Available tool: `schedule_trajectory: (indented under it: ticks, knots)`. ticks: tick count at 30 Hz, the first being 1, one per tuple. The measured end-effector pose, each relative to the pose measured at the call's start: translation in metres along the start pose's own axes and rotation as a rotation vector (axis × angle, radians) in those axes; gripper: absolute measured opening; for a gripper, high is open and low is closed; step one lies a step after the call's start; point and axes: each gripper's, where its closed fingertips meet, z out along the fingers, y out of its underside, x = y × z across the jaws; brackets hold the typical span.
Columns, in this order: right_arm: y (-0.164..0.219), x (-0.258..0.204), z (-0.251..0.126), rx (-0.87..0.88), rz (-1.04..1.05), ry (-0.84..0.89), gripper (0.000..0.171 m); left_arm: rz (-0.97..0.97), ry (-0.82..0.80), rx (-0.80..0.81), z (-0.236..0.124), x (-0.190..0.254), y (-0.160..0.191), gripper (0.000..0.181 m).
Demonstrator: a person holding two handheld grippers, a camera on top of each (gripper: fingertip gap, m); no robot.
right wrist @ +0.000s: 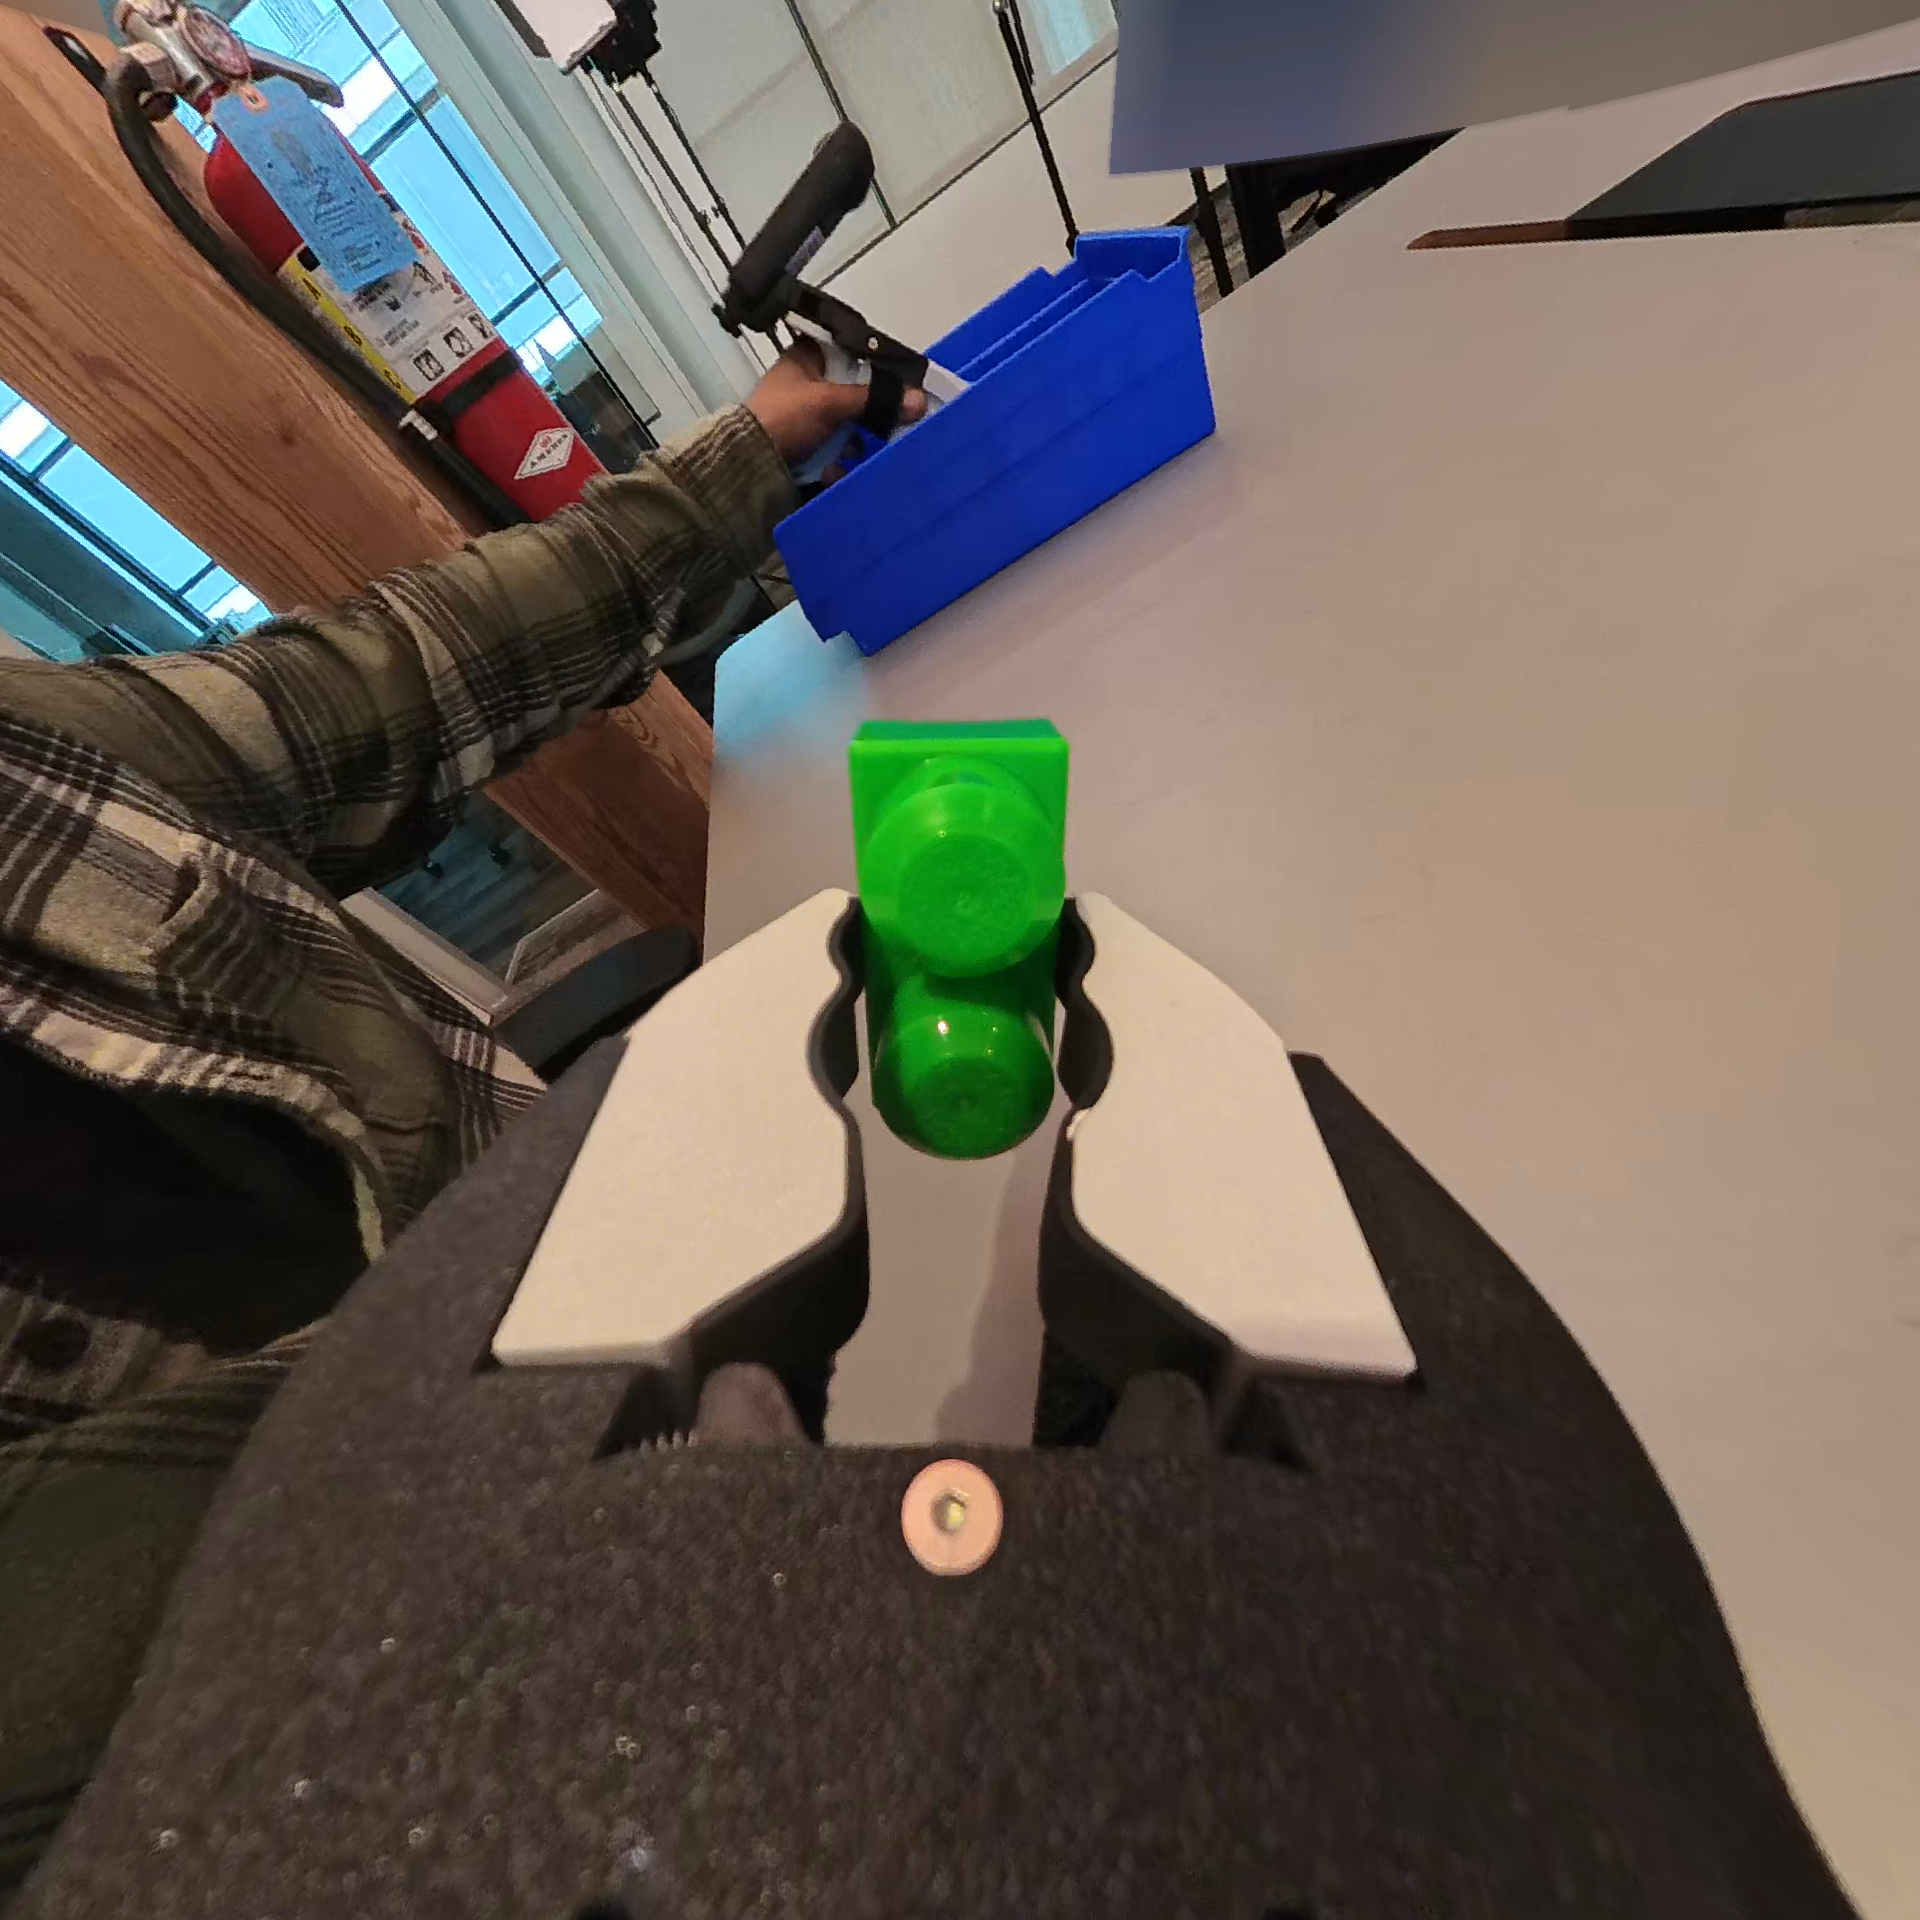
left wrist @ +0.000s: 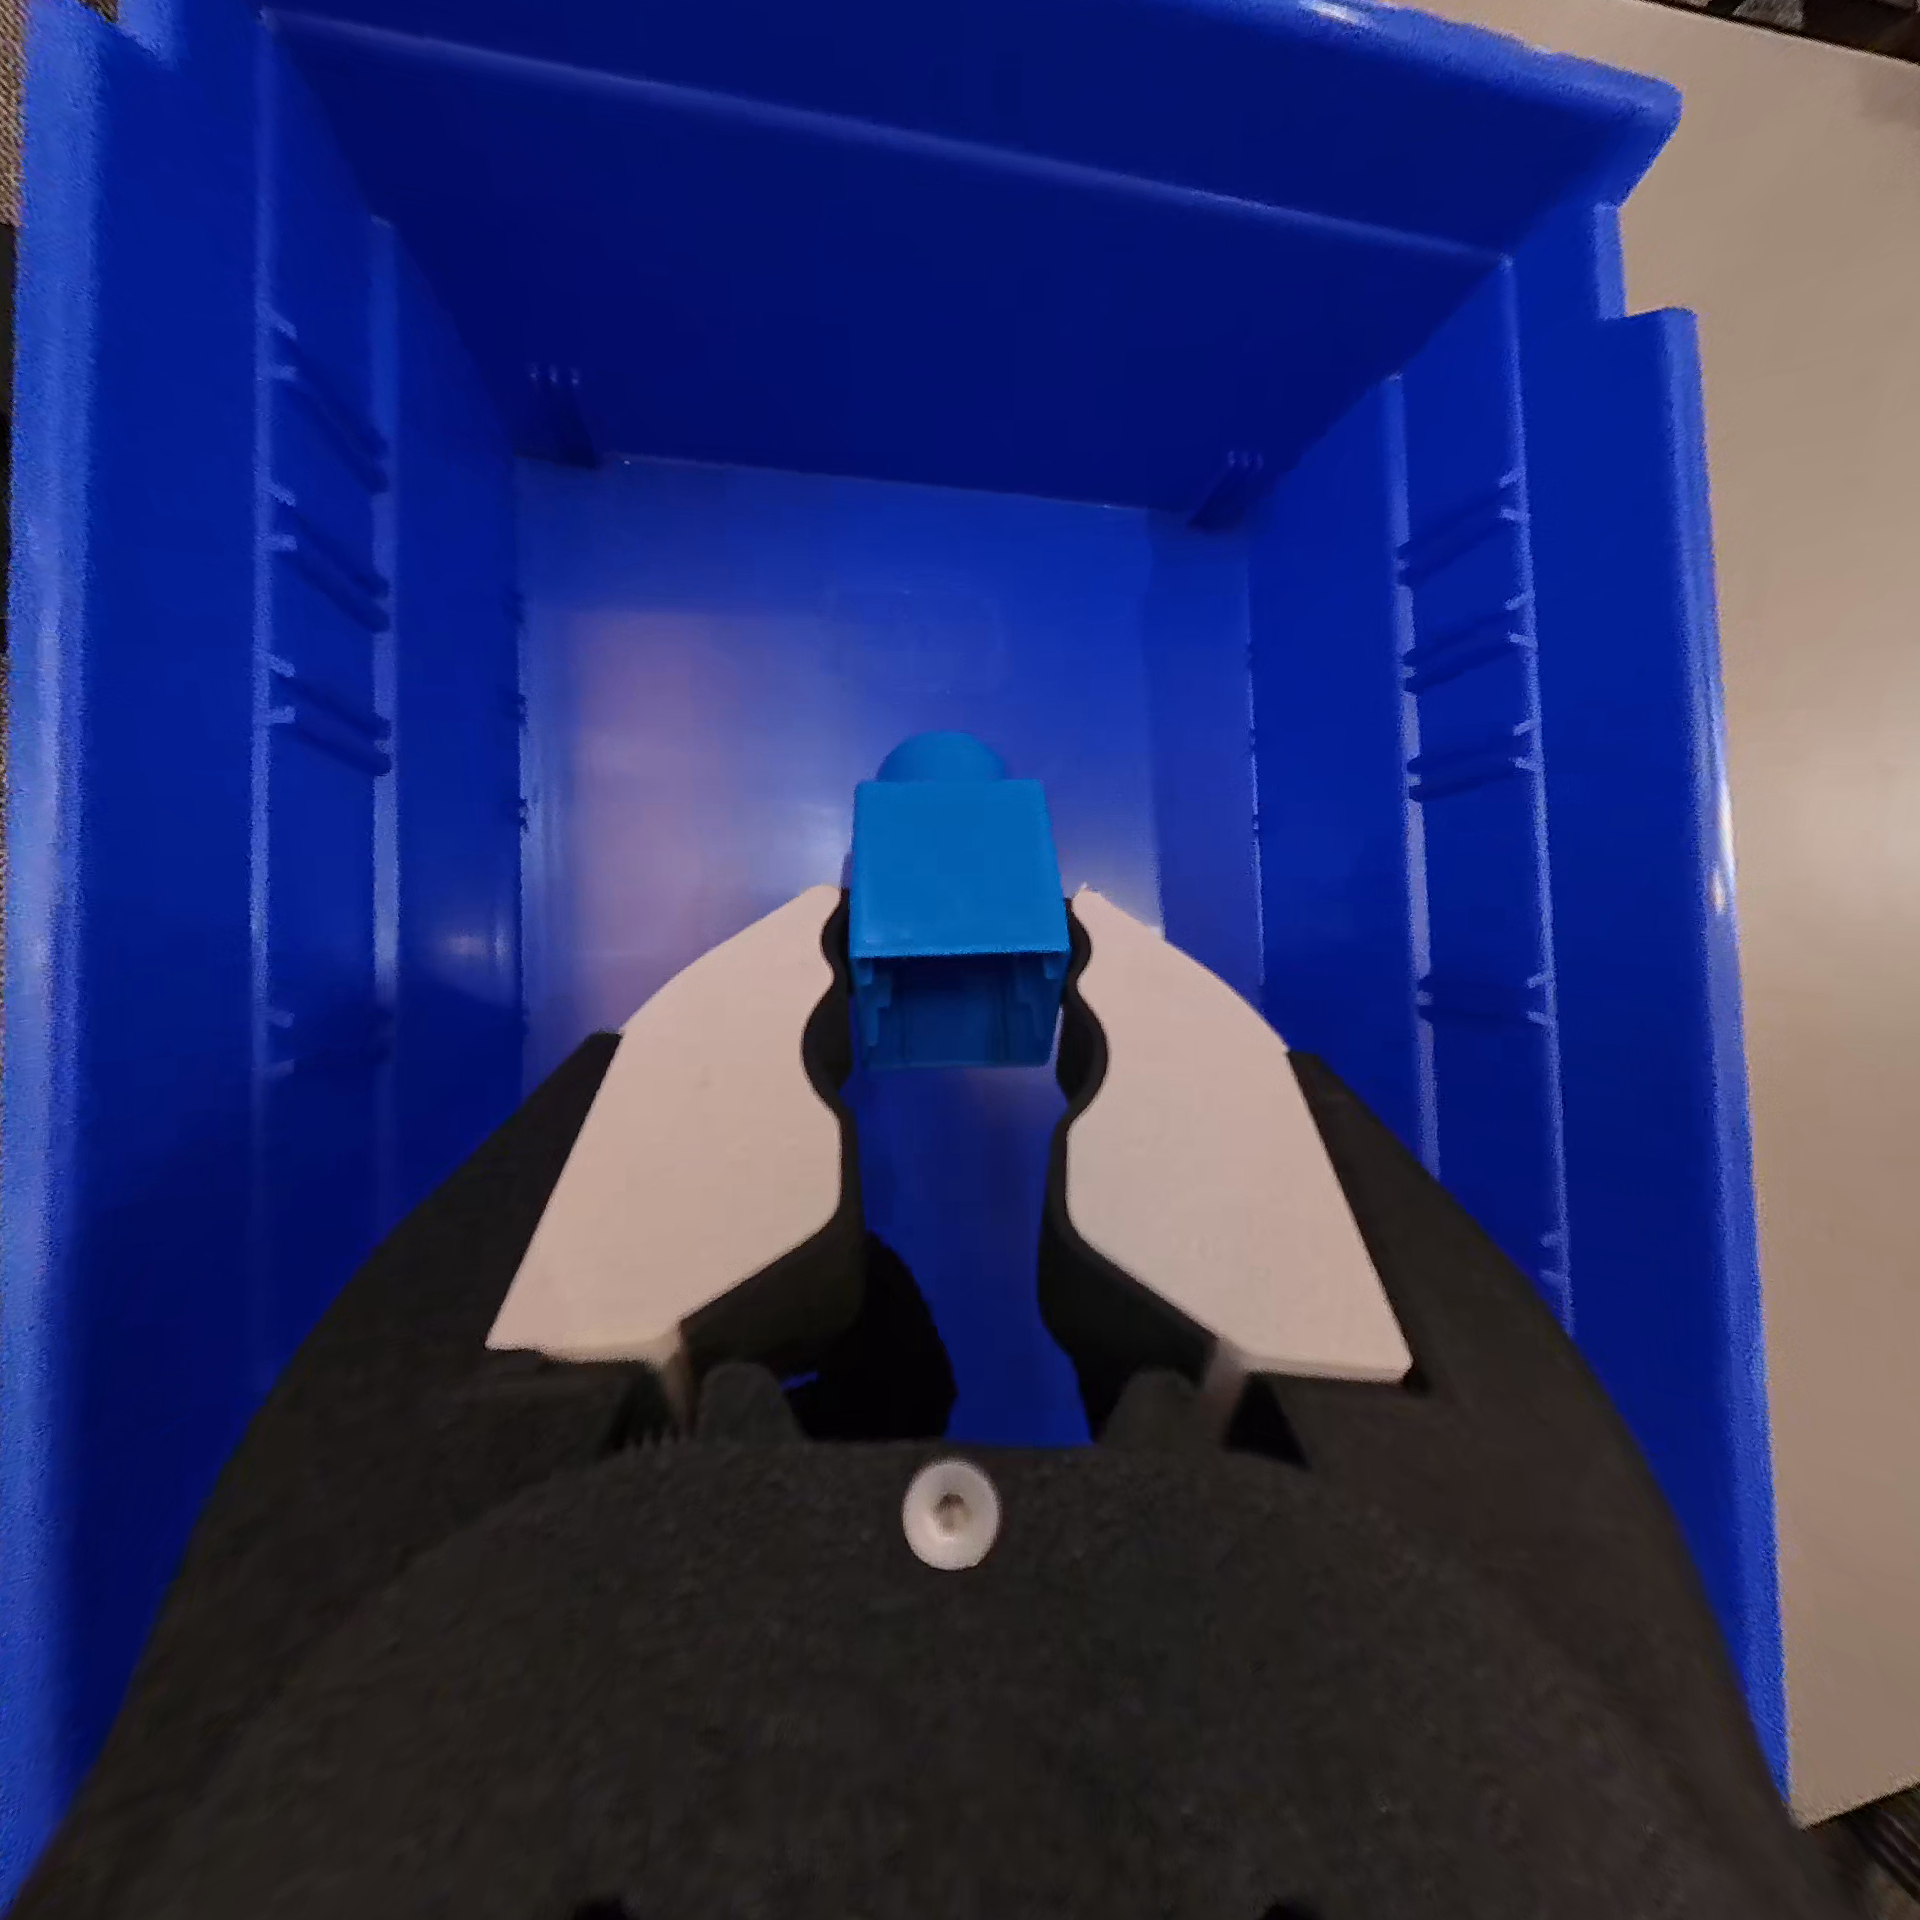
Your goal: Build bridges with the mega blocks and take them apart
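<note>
In the left wrist view my left gripper point(left wrist: 958, 935) is shut on a small blue one-stud block point(left wrist: 951, 883), held inside a blue plastic bin point(left wrist: 727, 312) above its floor, stud pointing away. In the right wrist view my right gripper point(right wrist: 958, 940) is shut on a green two-stud block point(right wrist: 961, 935), held above the white table point(right wrist: 1455, 727) near its left edge, studs facing the camera. The bin point(right wrist: 1039, 457) shows farther off there, with the left gripper point(right wrist: 852, 364) reaching into it.
A person's arm in a plaid sleeve point(right wrist: 416, 665) stretches across the left of the right wrist view. A red fire extinguisher point(right wrist: 416, 312) hangs on a wooden panel point(right wrist: 156, 395) beyond the table's edge. A dark board point(right wrist: 1745, 166) lies at the far right.
</note>
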Motion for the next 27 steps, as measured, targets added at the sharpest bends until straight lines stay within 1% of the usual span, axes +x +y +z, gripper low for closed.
schedule_trajectory:
  ticks: [7,12,16,17,19,21,23,25,27]
  knots:
    - [0.002,-0.002,0.001,-0.006,-0.006,0.002,0.034,-0.015,0.021,-0.016,0.005,-0.003,0.007,0.037]
    - [0.003,-0.003,0.001,-0.001,-0.006,-0.001,0.034,-0.021,0.029,-0.005,0.001,-0.004,0.007,0.038]
    - [0.004,-0.005,0.0,0.006,-0.006,0.001,0.034,-0.027,0.019,0.011,-0.006,-0.004,0.003,0.051]
    - [0.004,-0.005,-0.001,0.011,-0.006,0.002,0.034,-0.024,0.009,0.026,-0.011,-0.005,-0.001,0.057]
    - [0.003,-0.005,-0.004,0.022,-0.006,0.009,0.034,-0.006,-0.003,0.107,-0.03,-0.002,-0.018,0.062]
    - [0.001,-0.005,-0.007,0.028,-0.009,0.016,0.034,0.025,0.004,0.251,-0.06,0.011,-0.045,0.063]
    - [0.0,-0.005,-0.009,0.031,-0.012,0.025,0.034,0.079,0.037,0.391,-0.093,0.037,-0.072,0.065]
    - [-0.001,-0.003,-0.009,0.035,-0.013,0.027,0.034,0.152,0.091,0.497,-0.12,0.077,-0.091,0.069]
    - [-0.003,-0.001,-0.008,0.039,-0.013,0.031,0.034,0.25,0.18,0.562,-0.138,0.131,-0.098,0.07]
